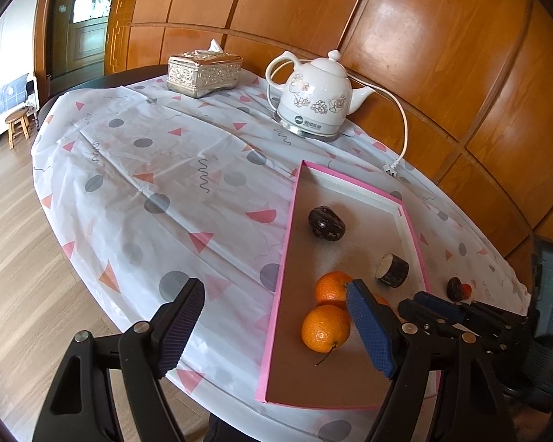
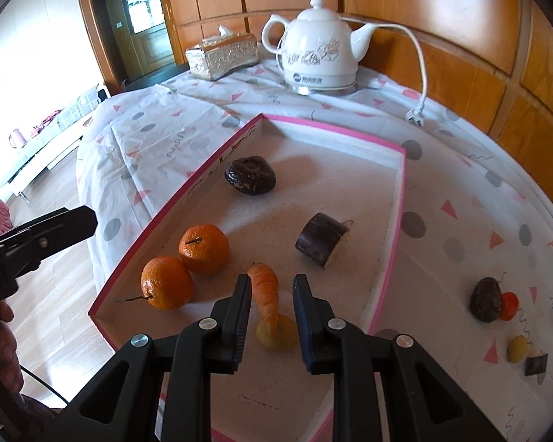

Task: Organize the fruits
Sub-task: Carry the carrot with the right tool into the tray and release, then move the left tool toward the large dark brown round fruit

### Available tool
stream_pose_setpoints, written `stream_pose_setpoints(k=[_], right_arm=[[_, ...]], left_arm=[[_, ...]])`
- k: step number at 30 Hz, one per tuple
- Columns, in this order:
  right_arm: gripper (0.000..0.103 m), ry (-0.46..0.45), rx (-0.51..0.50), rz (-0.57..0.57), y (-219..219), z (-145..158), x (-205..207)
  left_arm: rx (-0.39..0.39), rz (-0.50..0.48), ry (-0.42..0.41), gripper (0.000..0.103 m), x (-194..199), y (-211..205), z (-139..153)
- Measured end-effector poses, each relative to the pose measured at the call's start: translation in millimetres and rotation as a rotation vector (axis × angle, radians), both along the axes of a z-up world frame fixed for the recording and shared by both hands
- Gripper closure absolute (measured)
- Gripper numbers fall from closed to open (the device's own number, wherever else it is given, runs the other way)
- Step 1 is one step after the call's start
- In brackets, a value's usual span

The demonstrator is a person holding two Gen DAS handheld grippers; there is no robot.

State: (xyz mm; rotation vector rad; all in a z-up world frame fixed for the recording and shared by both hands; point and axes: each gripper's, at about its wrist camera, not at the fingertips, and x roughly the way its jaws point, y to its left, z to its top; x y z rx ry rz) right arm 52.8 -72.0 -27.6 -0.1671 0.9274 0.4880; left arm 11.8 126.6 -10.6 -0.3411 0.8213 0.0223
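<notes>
- Between the right gripper's [image 2: 272, 280] two fingers lies a small carrot [image 2: 265, 291], thick end pointing away from the tool and thin tip over a yellow round piece [image 2: 278, 339].
- That gripper is clenched to a narrow gap. Whether its pads press on the carrot cannot be told.
- Both pieces are over the floor of the pink-edged tray [image 2: 394, 221], at the end nearest the tool.
- Just left of the fingers sit two mandarins [image 2: 166, 281], touching each other.
- Ahead of the tips are a dark cut chunk [image 2: 320, 239] and, farther on, a dark wrinkled fruit [image 2: 250, 175].
- Right of the tool, outside the tray, another dark fruit [image 2: 486, 298] touches a small red one [image 2: 509, 305] on the tablecloth [image 2: 461, 169].
- Left gripper [image 1: 272, 287]: released, jaws wide and holding nothing, straddling the tray's left edge.
</notes>
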Motion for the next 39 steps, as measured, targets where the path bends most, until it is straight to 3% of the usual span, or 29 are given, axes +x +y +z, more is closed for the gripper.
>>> stream_pose_setpoints(k=[13,29,39], right_arm=[[0.076,-0.065,0.054,-0.129,-49.2,18.5,-26.3],[0.071,-0.054,0.061,-0.375,-127.9,4.2,-39.3],[0.070,-0.019,0.041,-0.598,-198.1,-13.2,-50.5]], left_arm=[[0.023,-0.050,-0.006,0.023,-1.4,-16.0,3.4],[0.067,-0.132,-0.011,0.023,-2.3,-42.7,7.6],[0.079,-0.194,-0.020,0.024,2.4,-60.2,11.9]])
